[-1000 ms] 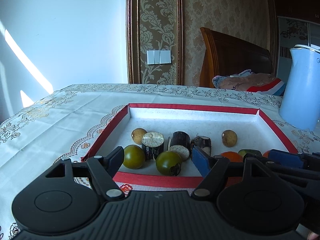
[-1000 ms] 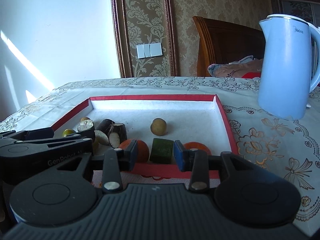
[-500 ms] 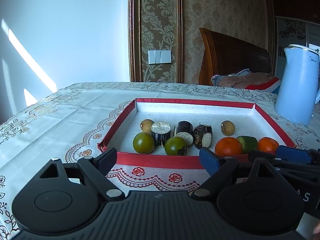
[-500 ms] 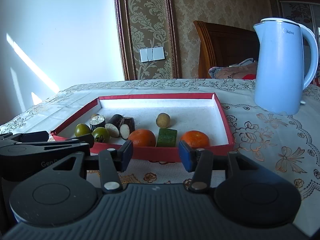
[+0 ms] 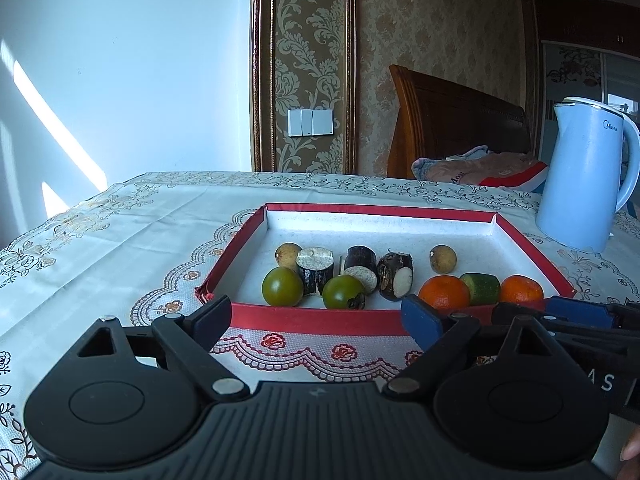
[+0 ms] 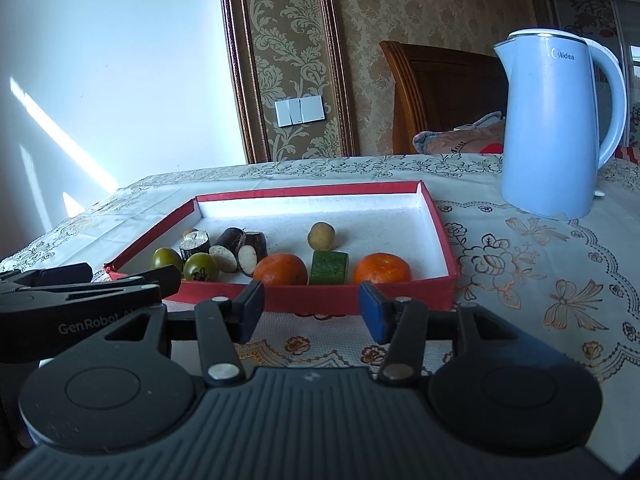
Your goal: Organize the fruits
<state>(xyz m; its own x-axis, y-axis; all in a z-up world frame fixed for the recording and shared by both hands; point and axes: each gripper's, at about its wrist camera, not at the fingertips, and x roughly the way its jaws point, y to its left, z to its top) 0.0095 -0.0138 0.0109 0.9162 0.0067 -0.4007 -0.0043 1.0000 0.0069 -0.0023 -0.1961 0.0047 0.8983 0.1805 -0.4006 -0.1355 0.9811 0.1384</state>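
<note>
A red-rimmed tray (image 5: 316, 318) (image 6: 320, 300) with a white floor holds the fruit. Along its near side lie two green fruits (image 5: 282, 287) (image 5: 343, 292), three dark sugarcane pieces (image 5: 315, 264), two oranges (image 5: 444, 292) (image 6: 381, 268) and a green cucumber chunk (image 6: 329, 267). Two tan longans (image 5: 443, 259) (image 5: 288, 254) sit farther back. My left gripper (image 5: 316, 318) is open and empty, in front of the tray's near rim. My right gripper (image 6: 312, 308) is open and empty, also in front of the rim, to the right of the left one.
A light blue electric kettle (image 6: 556, 128) stands on the patterned tablecloth (image 6: 520, 264) right of the tray. A wooden chair with a folded cloth (image 5: 476, 168) is behind the table. The left gripper's body (image 6: 80, 300) shows at the left of the right wrist view.
Both grippers have pulled back toward me and away from the tray, both still open. The whole tray and tablecloth in front of it now show.
</note>
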